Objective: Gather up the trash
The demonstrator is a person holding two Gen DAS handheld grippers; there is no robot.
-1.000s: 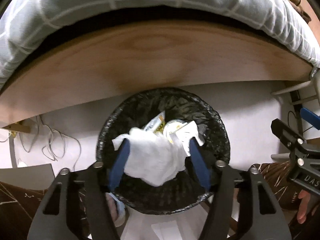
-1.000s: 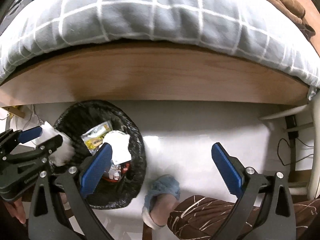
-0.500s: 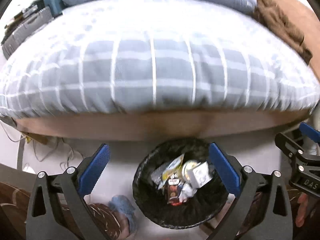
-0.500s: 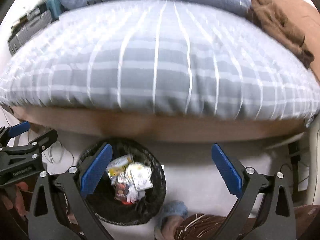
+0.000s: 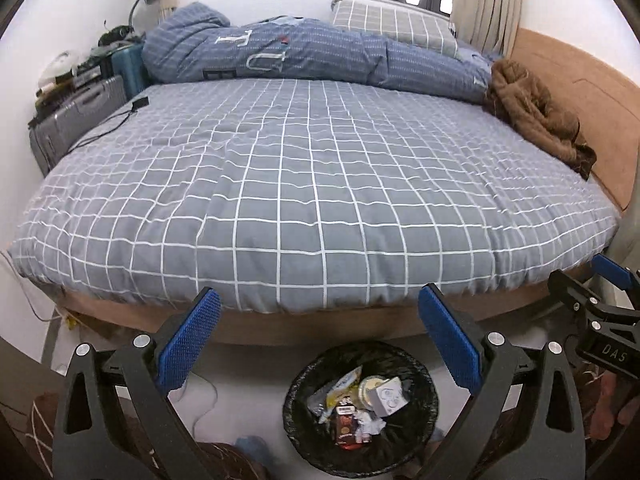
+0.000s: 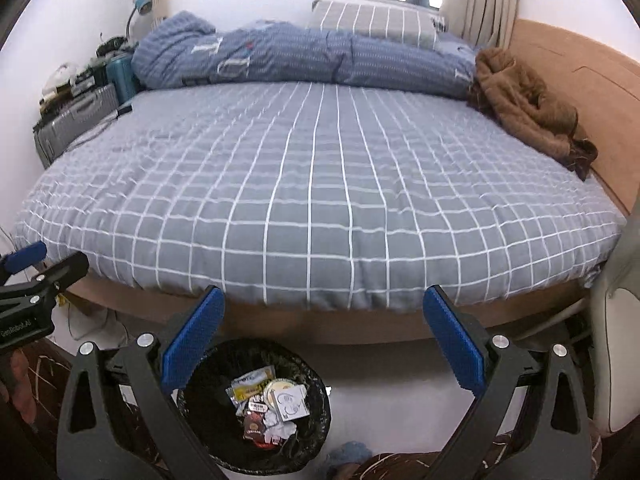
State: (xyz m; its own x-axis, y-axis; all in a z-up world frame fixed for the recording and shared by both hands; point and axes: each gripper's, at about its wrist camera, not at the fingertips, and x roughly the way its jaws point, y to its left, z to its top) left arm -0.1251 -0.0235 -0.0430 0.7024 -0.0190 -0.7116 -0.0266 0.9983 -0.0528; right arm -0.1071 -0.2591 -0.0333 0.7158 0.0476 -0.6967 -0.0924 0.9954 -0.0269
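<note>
A black-lined trash bin (image 5: 360, 408) (image 6: 256, 404) stands on the pale floor at the foot of the bed. Inside lie wrappers, a round lid, a white box and crumpled tissue (image 5: 370, 426). My left gripper (image 5: 320, 340) hangs high above the bin, jaws wide open, nothing between its blue pads. My right gripper (image 6: 324, 340) is open and empty too, above and to the right of the bin. Each gripper shows at the edge of the other's view, the right gripper (image 5: 600, 320) and the left gripper (image 6: 28, 300).
A wide bed with a grey checked cover (image 5: 320, 184) fills the middle. A blue duvet (image 5: 320, 52) and a brown garment (image 5: 536, 120) lie at its far side. Suitcases (image 5: 80, 116) stand at the left. A person's patterned trousers and a blue slipper (image 6: 348, 452) are near the bin.
The left gripper let go of the white tissue into the bin and opened wide. Both grippers rose and tilted up, so the bed top came into view and the bin sank lower.
</note>
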